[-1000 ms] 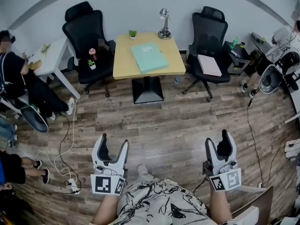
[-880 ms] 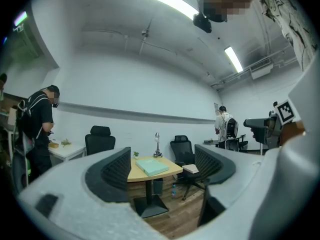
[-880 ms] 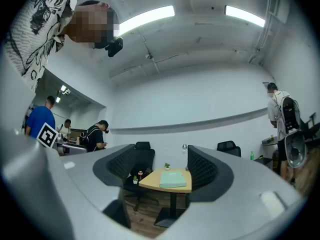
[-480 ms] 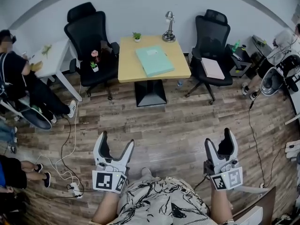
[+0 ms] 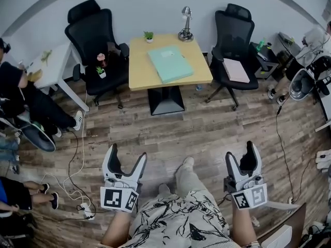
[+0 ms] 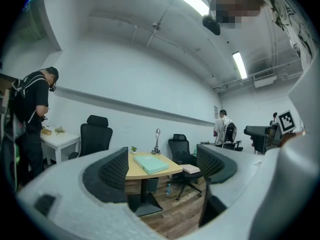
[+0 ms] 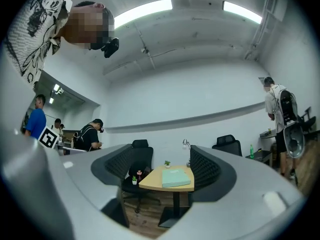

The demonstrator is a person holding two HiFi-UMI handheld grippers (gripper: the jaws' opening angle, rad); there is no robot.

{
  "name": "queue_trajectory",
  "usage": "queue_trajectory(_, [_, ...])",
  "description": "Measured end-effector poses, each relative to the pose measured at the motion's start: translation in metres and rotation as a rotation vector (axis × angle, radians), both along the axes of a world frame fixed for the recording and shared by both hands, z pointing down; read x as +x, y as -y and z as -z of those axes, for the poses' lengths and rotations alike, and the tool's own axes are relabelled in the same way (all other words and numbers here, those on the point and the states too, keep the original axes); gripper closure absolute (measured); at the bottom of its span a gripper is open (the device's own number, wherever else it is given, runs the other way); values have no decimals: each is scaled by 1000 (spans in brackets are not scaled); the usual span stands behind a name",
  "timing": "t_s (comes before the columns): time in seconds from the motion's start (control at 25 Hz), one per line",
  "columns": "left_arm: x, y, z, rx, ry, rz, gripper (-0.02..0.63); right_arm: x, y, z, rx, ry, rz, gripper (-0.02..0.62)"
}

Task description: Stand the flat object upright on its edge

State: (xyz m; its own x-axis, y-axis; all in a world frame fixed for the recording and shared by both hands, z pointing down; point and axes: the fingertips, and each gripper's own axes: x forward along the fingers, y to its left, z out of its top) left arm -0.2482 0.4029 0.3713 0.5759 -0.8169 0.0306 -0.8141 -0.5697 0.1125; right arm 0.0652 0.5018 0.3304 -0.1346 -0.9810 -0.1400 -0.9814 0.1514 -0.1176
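Left hand-held gripper: we see its jaws wide apart, just opened, with nothing between them.
Right hand-held gripper: we find it spread too, jaws just opened, empty.
Green folder: lies flat on the wooden surface, well apart from both our hand-held grippers.

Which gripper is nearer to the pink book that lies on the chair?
Right. In the head view the right gripper is straight below the pink book; the left gripper is farther, off to the left.
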Motion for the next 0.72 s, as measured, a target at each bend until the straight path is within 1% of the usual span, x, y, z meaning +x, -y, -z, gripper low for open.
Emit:
queue_trajectory(0.2, [15, 37, -8, -16, 27, 20, 186, 22, 41, 2, 52, 6, 11, 236])
queue_trajectory(0.36, [29, 80, -5, -13, 25, 57, 184, 45, 94, 3, 55, 7, 34, 235])
queue_trajectory(0.56, [58, 134, 7, 3, 38, 93, 169, 76, 155, 6, 47, 1, 69, 236])
queue_trajectory(0.72, [81, 170, 15, 17, 28, 122, 166, 101, 198, 10, 45, -7, 97, 236])
